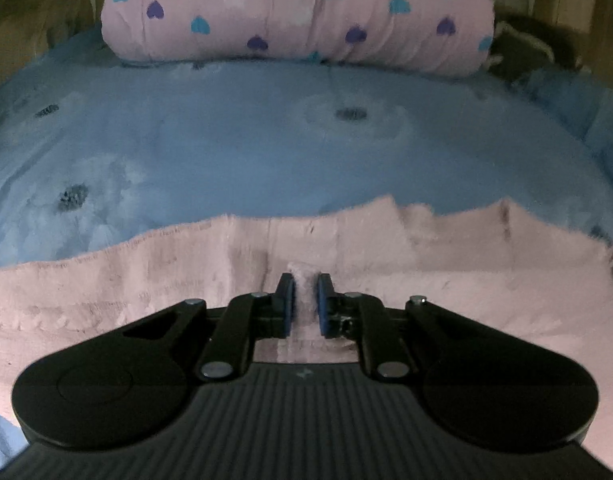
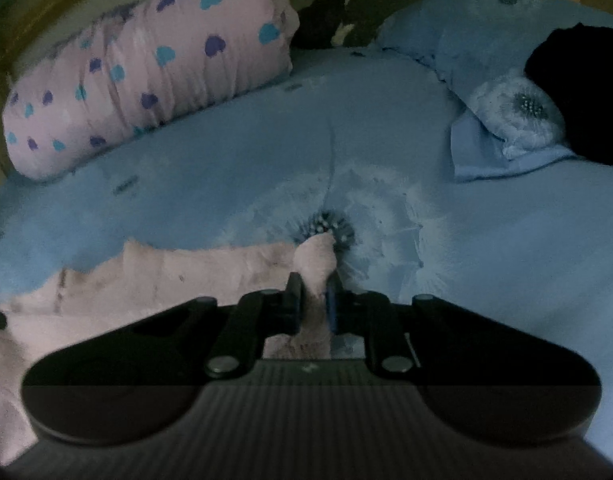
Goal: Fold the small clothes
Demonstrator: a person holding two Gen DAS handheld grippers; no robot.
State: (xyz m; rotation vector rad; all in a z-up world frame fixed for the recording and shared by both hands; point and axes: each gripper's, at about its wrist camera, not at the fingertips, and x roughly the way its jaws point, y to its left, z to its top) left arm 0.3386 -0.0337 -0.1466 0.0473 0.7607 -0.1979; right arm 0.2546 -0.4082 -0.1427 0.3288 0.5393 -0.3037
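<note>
A small pale pink garment (image 1: pixel 446 280) lies spread on the blue bedsheet (image 1: pixel 266 152), its far edge ragged and wavy. My left gripper (image 1: pixel 305 282) is shut on a pinched ridge of this pink cloth in its middle part. In the right wrist view the same pink garment (image 2: pixel 166 276) stretches off to the left, and my right gripper (image 2: pixel 314 284) is shut on its right corner, which pokes up between the pads as a rounded tip. The cloth under both grippers' bodies is hidden.
A pink rolled quilt with blue and purple hearts (image 1: pixel 298 12) lies along the far side of the bed. A blue floral pillow (image 2: pixel 486 92) and a dark garment (image 2: pixel 582 88) sit at the right. A dark patterned cloth (image 2: pixel 370 8) lies behind them.
</note>
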